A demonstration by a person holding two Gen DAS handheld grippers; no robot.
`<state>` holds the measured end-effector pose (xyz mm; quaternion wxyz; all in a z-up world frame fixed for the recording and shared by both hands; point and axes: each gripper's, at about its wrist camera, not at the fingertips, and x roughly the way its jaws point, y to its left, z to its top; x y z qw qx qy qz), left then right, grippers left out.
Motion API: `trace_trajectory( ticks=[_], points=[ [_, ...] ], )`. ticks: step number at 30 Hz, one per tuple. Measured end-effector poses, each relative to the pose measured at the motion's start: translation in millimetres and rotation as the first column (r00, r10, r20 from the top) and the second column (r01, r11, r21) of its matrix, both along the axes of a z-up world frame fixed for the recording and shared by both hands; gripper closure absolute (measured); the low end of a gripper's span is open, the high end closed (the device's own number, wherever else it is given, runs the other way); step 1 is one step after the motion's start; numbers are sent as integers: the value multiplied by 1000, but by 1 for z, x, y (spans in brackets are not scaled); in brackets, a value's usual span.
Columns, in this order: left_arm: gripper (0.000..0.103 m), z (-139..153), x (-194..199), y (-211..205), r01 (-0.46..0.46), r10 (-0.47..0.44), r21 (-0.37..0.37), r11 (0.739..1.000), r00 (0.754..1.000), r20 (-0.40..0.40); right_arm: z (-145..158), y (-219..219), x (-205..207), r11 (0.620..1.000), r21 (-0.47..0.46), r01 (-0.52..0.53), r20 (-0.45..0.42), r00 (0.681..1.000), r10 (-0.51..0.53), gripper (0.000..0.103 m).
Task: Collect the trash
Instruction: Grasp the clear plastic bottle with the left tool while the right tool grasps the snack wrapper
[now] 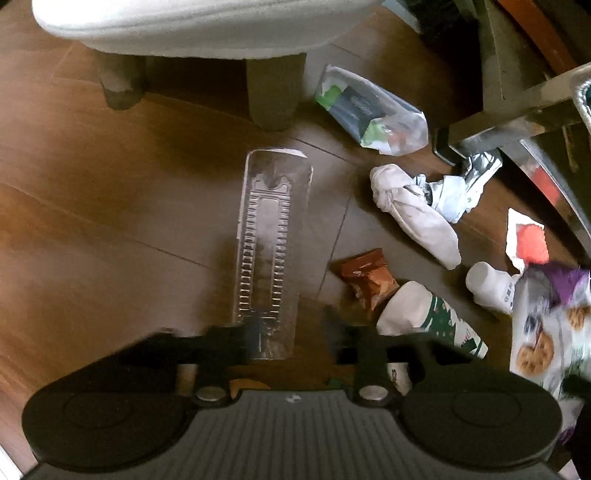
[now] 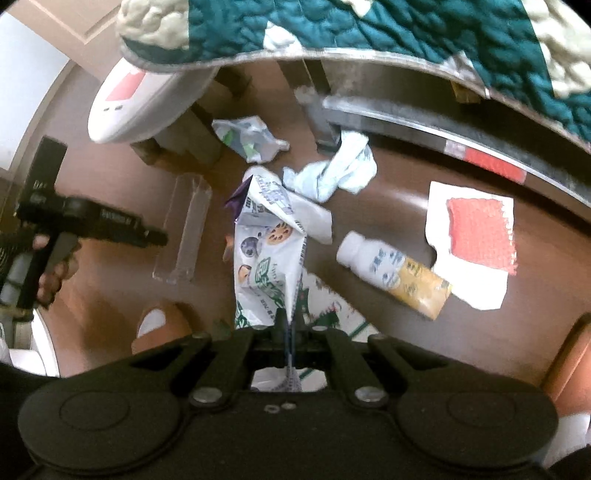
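Trash lies on a brown wood floor. My left gripper is open, its fingers astride the near end of a clear plastic tray, which also shows in the right wrist view. My right gripper is shut on the edge of a white cookie bag and holds it up; the bag also shows at the left wrist view's right edge. Also on the floor are a brown snack wrapper, a white and green paper cup and a white bottle.
A crumpled white tissue, a plastic wrapper with a dark box, and a white and red paper lie around. A white stool stands ahead. A table frame with a green cloth borders the far side.
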<state>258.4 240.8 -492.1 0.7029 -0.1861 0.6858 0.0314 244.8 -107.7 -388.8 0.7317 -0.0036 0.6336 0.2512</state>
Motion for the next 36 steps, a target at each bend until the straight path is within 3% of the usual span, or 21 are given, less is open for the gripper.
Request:
trace_trajectory(
  ticks=[1,2,9,10,11,21,27,31,36],
  points=[
    [35,-1,0,-1,-2,2,-2,1000,1000,4,-2,-1,-1,1000,-2,-2,-9,1000,2,102],
    [31,-3,2,-2,0,0,5,1000,1000,6,-5,-2,-1,1000,-3,-3,-18,1000,3,102],
    [31,-35,20,-11,57,-56,87,995,998,-8,-15,6,-1,999,33,-25,-53,998,27,102],
    [24,-41,23,-11,47,-46,100,994,999,-13,-17,7,-2,999,39,-25,-59,998,27,102],
    [24,-45,26,-10,41,-40,118,992,999,-10,-17,7,-2,999,43,-22,-64,998,24,102],
    [24,-78,36,-8,51,-44,142,989,998,-53,-27,12,2,996,83,15,-109,994,-6,102],
    [28,-87,35,-5,65,-55,171,983,997,-59,-29,13,3,997,75,14,-111,994,-6,102],
    [61,-78,34,-11,69,-66,200,977,998,-22,-29,13,3,998,69,14,-106,994,-6,102],
    [61,-69,31,-13,76,-77,185,980,997,-2,-23,15,3,998,60,3,-80,997,2,102]
  ],
)
